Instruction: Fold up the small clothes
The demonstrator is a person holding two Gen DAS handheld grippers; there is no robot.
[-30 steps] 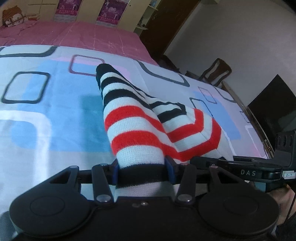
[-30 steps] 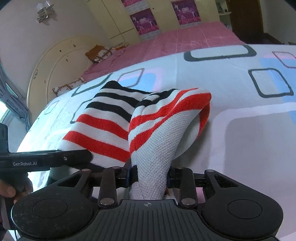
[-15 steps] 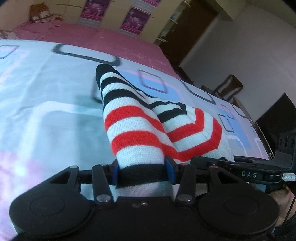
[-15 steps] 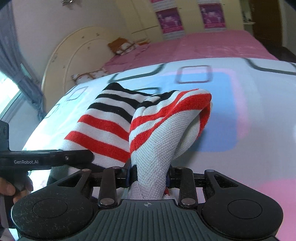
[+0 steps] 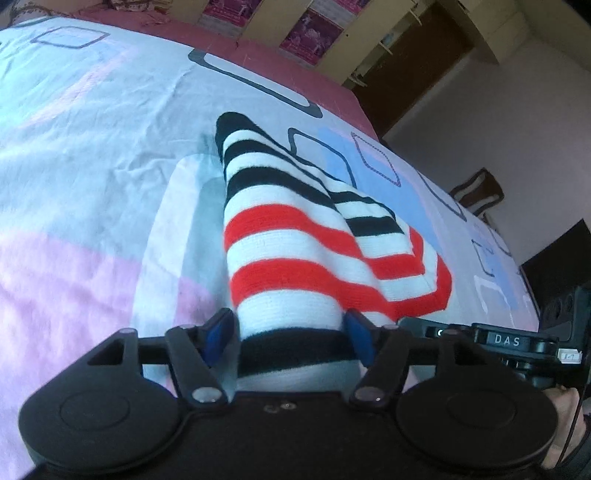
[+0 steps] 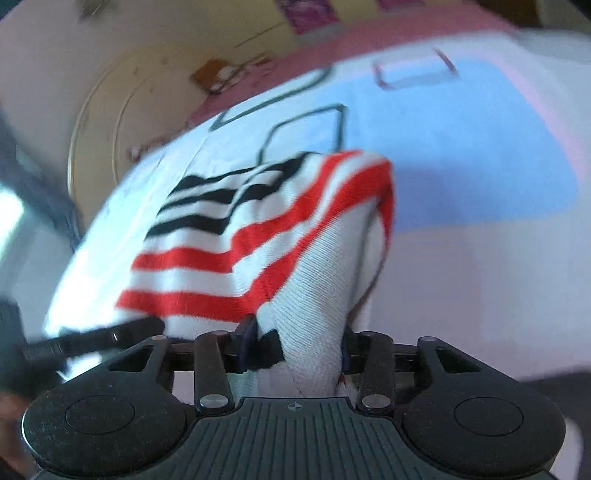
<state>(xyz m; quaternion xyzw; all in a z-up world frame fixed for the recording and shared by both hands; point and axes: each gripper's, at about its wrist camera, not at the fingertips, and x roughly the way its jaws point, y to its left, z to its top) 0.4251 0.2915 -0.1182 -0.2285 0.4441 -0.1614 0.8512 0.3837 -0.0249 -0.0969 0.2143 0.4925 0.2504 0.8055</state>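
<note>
A small knitted garment with red, black and white stripes (image 5: 295,236) hangs between both grippers above the patterned bed sheet (image 5: 92,129). My left gripper (image 5: 291,336) is shut on its black-banded edge. My right gripper (image 6: 299,343) is shut on a bunched white corner of the same striped garment (image 6: 258,229). The right gripper's body shows at the right of the left wrist view (image 5: 506,343), and the left gripper's finger shows at the left of the right wrist view (image 6: 92,336). The right wrist view is blurred by motion.
The sheet covers a bed with a pink bedspread (image 5: 258,55) at its far end and a cream headboard (image 6: 122,110). A wooden chair (image 5: 476,192) and a dark screen (image 5: 561,258) stand beyond the bed's right edge. Wardrobes with posters (image 5: 314,29) line the far wall.
Both grippers have carried the striped garment across the bed; the background has swung and tilted. The left jaws stand a little wider around the cloth. The right view has blurred.
</note>
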